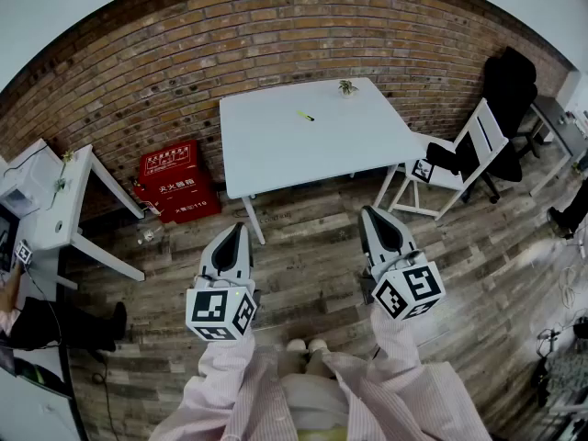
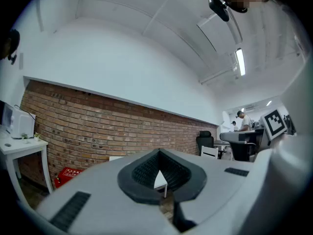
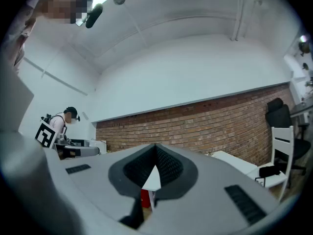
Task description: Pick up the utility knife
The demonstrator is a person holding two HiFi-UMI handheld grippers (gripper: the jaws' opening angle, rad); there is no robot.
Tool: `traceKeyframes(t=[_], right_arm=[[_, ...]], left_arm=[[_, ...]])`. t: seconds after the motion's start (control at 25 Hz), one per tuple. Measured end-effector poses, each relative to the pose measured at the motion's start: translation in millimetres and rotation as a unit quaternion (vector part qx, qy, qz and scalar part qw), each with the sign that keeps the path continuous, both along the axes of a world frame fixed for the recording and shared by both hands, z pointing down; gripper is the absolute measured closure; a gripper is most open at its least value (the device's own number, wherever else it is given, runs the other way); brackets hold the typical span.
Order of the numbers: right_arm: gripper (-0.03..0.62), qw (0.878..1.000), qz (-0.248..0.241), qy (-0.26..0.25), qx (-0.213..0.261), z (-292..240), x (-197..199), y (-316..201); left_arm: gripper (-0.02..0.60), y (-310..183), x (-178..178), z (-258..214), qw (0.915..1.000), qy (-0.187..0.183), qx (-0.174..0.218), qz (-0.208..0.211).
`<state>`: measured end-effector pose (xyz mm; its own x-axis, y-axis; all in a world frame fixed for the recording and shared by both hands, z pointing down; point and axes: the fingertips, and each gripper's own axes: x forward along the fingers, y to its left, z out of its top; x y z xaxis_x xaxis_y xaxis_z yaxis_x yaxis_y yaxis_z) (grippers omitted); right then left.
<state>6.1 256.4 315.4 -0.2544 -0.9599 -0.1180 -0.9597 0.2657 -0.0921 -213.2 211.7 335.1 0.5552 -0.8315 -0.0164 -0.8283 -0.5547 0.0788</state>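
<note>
Currently the left gripper (image 1: 235, 231) and right gripper (image 1: 369, 216) are both fully closed, empty.

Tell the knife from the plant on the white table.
The knife is a thin yellow-green sliver lying flat; the plant is a stubby dull clump. The knife lies near mid-table, the plant at the far edge. Both are small and rest on the white table.
</note>
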Motion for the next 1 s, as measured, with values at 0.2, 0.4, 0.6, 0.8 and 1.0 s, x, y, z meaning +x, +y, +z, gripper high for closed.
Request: traceKeyframes(t=[0.2, 0.4, 0.6, 0.8, 1.0], right_arm=[[0.592, 1.0, -0.001, 0.002, -0.002, -2, 1, 3], [0.592, 1.0, -0.001, 0.0, -0.011, 6, 4, 4], [0.591, 1.0, -0.008, -0.002, -0.022, 14, 10, 6], [0.586, 0.999, -0.02, 0.002, -0.025, 20, 21, 4], [0.541, 0.999, -0.018, 0.004, -0.027, 25, 34, 3]], left_arm=[[0.591, 3, 1, -2, 1.0, -0.001, 0.001, 0.001], [0.591, 6, 4, 0, 1.0, 0.0, -0.002, 0.001], [0.591, 9, 4, 6, 0.9999, -0.003, -0.01, -0.007], [0.589, 9, 14, 9, 0.9998, 0.003, -0.013, -0.014], [0.589, 13, 28, 13, 0.9998, 0.007, -0.015, -0.011]])
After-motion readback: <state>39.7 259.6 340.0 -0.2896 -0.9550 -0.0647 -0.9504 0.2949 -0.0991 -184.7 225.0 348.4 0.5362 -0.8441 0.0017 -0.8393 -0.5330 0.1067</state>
